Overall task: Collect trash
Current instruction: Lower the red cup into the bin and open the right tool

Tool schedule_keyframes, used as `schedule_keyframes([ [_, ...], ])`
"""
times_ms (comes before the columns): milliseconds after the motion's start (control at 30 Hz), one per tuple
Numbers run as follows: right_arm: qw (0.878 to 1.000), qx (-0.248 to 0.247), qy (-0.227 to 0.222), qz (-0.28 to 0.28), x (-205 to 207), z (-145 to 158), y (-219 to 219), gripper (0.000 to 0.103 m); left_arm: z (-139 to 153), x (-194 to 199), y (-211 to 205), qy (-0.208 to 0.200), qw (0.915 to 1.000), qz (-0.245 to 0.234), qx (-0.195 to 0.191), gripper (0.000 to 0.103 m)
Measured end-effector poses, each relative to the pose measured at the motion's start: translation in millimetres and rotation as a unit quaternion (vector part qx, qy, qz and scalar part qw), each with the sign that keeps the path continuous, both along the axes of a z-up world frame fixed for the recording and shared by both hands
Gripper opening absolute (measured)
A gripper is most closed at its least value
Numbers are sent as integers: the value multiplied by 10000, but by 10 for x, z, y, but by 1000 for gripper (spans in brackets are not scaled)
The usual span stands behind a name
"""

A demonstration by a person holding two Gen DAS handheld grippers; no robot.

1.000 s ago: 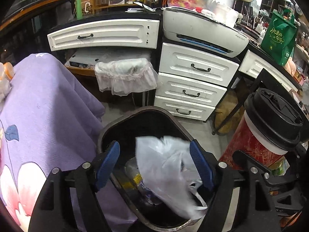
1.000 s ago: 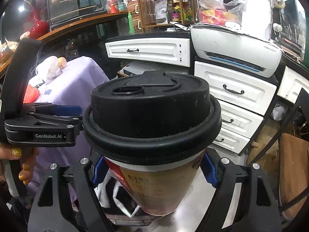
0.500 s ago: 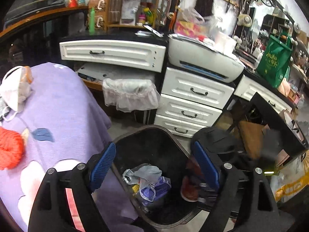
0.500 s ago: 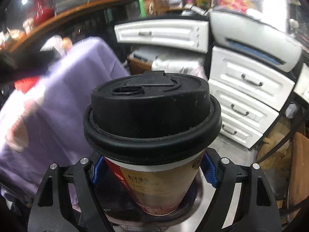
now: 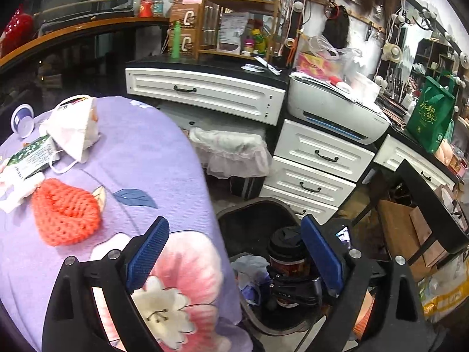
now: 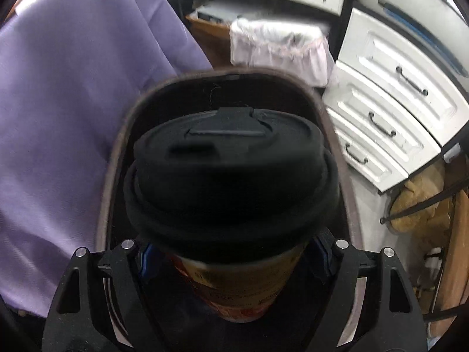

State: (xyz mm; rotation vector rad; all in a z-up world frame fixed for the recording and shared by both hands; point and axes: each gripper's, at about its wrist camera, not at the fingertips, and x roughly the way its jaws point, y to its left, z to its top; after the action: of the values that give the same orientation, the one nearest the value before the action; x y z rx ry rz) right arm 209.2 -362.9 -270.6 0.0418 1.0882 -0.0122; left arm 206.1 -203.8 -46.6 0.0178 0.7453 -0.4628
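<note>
Matt black plastic lid (image 6: 231, 173), paper cup (image 6: 243, 287)

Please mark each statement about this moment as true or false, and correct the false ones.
1. The right gripper holds a paper cup with a black lid. True.
2. The cup is above the dark trash bin. True.
3. The left gripper holds a white plastic bag. False: its jaws are open and empty.
4. The face mask lies in the bin. False: it lies on the purple tablecloth.
5. A green bag stands on the counter at the right. True.
</note>
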Motion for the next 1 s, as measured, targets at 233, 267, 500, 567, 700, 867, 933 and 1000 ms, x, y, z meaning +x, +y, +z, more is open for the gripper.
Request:
schedule_keyframes([
  [233,9978,-210,622,-134,25,-257,25,84,108,-70,188,-123,9999,112,-44,91],
  [267,9978,-172,632,-129,22,-256,31,86,131,-87,221,-157,9998,137,-58,92],
  [500,9982,-103,534,-255,-34,-105,5,88,233,-177,425,-300,9993,224,-74,93],
  [567,9989,-6,394,-252,-84,-17,-3,88,257,-208,517,-346,9989,298,-40,93],
  [700,9996,178,-73,-217,-209,264,26,88,296,-269,742,-434,9980,458,-5,94],
  [867,9972,162,-727,-57,-402,732,139,88,317,-343,1143,-467,9961,753,30,96],
  [933,9933,127,-1149,58,-494,996,198,88,319,-363,1309,-475,9947,906,72,96],
  [1000,9892,105,-1458,136,-555,1195,276,88,309,-374,1531,-411,9932,1086,29,96],
])
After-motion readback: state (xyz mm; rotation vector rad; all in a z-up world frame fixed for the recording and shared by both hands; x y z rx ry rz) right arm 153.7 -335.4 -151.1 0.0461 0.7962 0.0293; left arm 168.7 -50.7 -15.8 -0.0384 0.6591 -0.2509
